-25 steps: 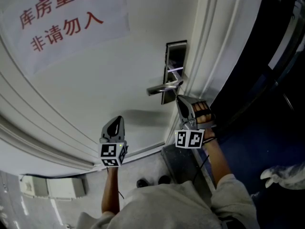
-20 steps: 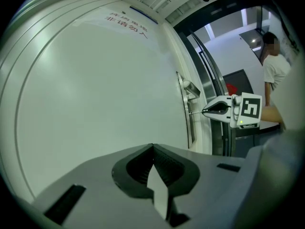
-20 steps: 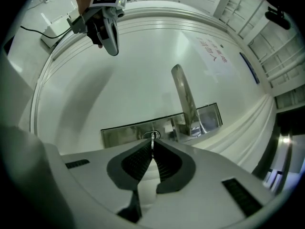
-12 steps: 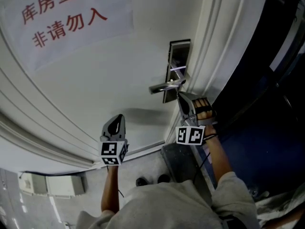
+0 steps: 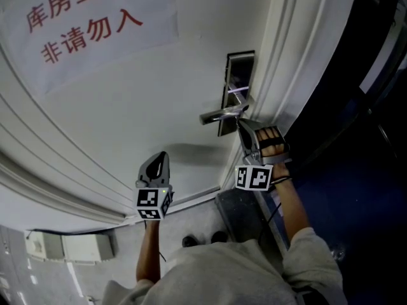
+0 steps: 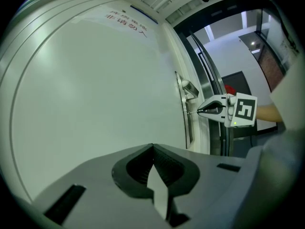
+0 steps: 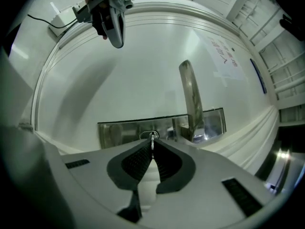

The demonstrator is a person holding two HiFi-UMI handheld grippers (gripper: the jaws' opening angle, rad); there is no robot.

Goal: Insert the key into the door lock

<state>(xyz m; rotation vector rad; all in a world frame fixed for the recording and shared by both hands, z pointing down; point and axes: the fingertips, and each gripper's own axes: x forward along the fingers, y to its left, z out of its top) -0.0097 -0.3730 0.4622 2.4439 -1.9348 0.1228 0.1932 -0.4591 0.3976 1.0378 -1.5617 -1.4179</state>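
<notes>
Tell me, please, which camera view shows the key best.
The right gripper view: the key sits pinched in the shut right gripper, its tip at the lock plate. The left gripper view shows it side-on as a thin sliver; in the head view it is too small to make out.

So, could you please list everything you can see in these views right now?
door: one, white, fills the head view.
paper sign: one, white with red characters, on the door.
lock plate: one, silver, at the door's edge.
lever handle: one, silver, on the plate.
key: one, metal, at the plate's keyhole.
left gripper: grey, shut, empty.
right gripper: grey, shut on the key.
</notes>
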